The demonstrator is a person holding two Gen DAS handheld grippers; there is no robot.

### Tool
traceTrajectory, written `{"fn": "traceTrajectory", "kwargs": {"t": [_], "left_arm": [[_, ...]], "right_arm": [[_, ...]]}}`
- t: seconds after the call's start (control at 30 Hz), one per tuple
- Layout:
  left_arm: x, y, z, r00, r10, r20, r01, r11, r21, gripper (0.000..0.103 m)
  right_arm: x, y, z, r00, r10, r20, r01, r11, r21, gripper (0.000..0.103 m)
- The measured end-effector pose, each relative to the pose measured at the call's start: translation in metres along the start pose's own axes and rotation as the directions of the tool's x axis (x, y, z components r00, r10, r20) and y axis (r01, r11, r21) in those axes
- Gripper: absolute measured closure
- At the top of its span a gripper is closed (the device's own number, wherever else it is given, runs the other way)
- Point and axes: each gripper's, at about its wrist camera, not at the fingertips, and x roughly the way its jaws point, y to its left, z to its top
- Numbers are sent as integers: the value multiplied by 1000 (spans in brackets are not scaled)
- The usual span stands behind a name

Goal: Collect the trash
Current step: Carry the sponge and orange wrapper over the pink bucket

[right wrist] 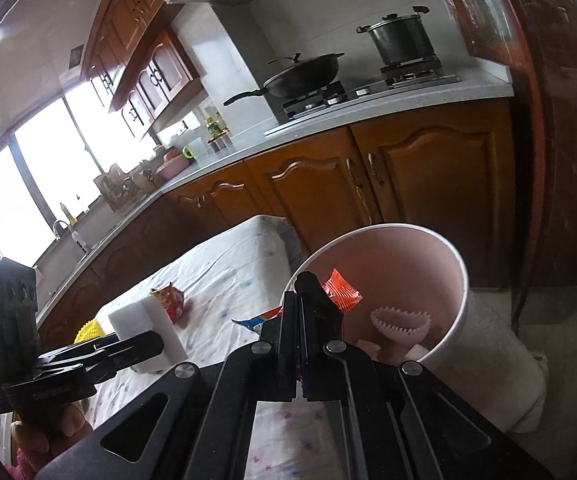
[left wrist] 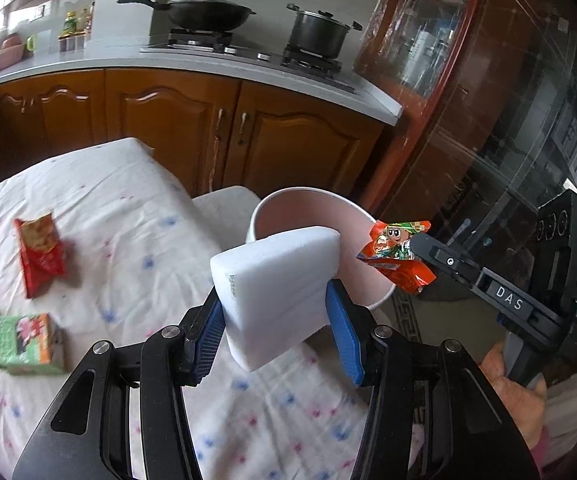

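Both jaws are full: the left gripper point(left wrist: 278, 316) squeezes a white foam block point(left wrist: 276, 292), and the right gripper point(right wrist: 312, 300) is pinched tight on an orange snack wrapper point(left wrist: 398, 258). The pink bin point(right wrist: 454, 280) waits at 1 o'clock. Carry each piece right over the rim, then let go. Most of the wrapper hides behind the right fingers. Trash on the table at 9 o'clock looks blurry.

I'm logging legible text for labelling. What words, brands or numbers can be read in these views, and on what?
"DAS": white letters on the body of the right hand-held gripper, left wrist view.
Orange snack wrapper in that gripper: cartoon figure, print too blurred to read.
Red packet on the table: unreadable.
Green carton: print too blurred.
White foam block in the left hand-held gripper: small edge mark, illegible.
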Motion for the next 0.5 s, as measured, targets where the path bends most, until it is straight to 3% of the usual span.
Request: {"fn": "traceTrajectory", "kwargs": {"t": [0.5], "left_arm": [[75, -28, 34, 996, 0, -86, 6, 997, 71, 54]], "right_arm": [[23, -41, 16, 1000, -13, -9, 13, 997, 71, 102]]}}
